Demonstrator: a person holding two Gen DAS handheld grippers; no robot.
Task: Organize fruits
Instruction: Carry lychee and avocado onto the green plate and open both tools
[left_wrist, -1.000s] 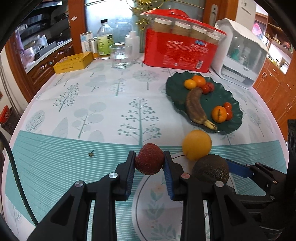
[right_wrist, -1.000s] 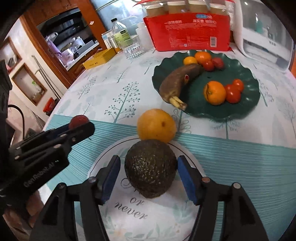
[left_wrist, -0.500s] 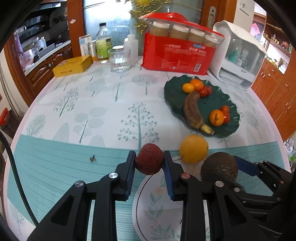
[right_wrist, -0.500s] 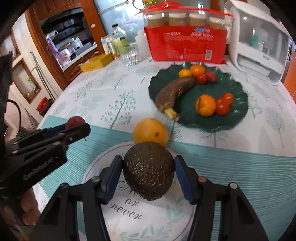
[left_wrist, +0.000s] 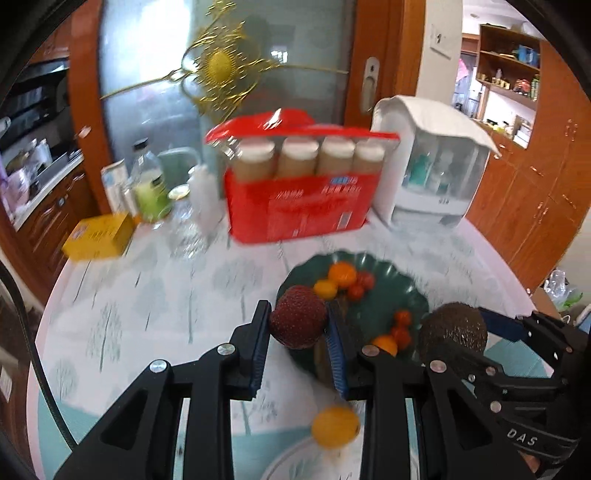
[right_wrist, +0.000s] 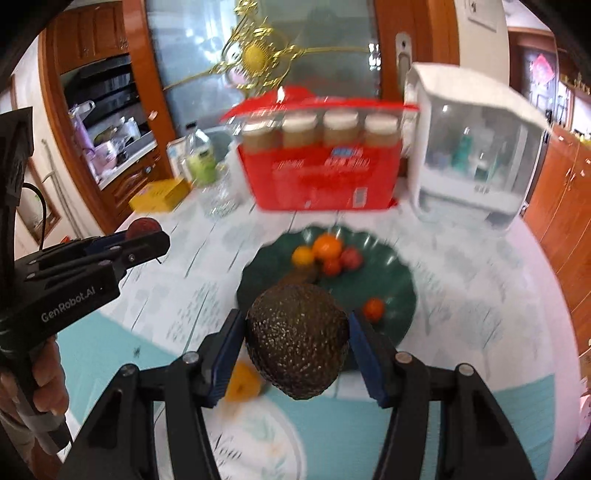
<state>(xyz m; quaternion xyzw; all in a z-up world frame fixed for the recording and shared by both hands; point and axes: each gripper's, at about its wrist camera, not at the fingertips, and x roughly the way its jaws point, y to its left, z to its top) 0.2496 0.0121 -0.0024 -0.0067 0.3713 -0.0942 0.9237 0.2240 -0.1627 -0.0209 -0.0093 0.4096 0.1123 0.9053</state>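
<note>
My left gripper (left_wrist: 297, 328) is shut on a dark red bumpy lychee (left_wrist: 297, 316) and holds it in the air, in front of the dark green leaf-shaped plate (left_wrist: 384, 306). My right gripper (right_wrist: 295, 339) is shut on a dark rough avocado (right_wrist: 297, 340), also lifted above the table; it shows at the right of the left wrist view (left_wrist: 453, 332). The green plate (right_wrist: 391, 284) holds small oranges, tomatoes and a brown banana, mostly hidden behind the held fruits. An orange (left_wrist: 335, 426) lies on the table below the grippers, by the white round plate (right_wrist: 255, 439).
A red pack of jars (left_wrist: 299, 195), a white cabinet-like box (left_wrist: 432, 166), bottles, a glass and a yellow tin (left_wrist: 98, 236) stand at the back of the table. The left gripper shows at the left of the right wrist view (right_wrist: 144, 236).
Both grippers have risen from the white plate with their fruits and moved toward the green plate. The orange stays on the table, now below them. The view is motion-blurred.
</note>
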